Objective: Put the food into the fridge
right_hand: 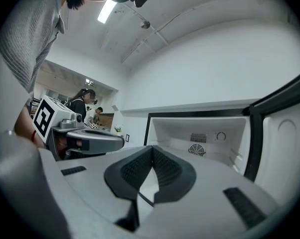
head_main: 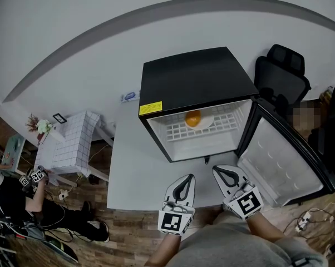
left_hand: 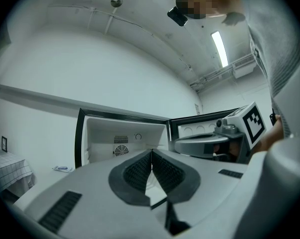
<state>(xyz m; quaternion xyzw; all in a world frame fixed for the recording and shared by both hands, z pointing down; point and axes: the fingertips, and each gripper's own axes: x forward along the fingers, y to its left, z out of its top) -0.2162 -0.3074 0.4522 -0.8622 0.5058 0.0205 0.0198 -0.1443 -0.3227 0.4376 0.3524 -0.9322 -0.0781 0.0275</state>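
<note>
Lab-like office room: black office chair (head_main: 281, 74), ceiling strip light (left_hand: 219, 48), white table (head_main: 131, 166), second person (head_main: 14, 204) holding marker cubes (head_main: 34, 177).

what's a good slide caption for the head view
Orange on a plate inside the open fridge, left tool and right tool shut and empty before it

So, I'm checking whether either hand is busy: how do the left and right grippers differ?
The right gripper sits a little nearer the fridge, beside its open door; the left gripper is further back. In the head view the left gripper leans right and the right gripper leans left, so their tips converge. Both are shut and empty; the orange lies on a plate inside the fridge.
</note>
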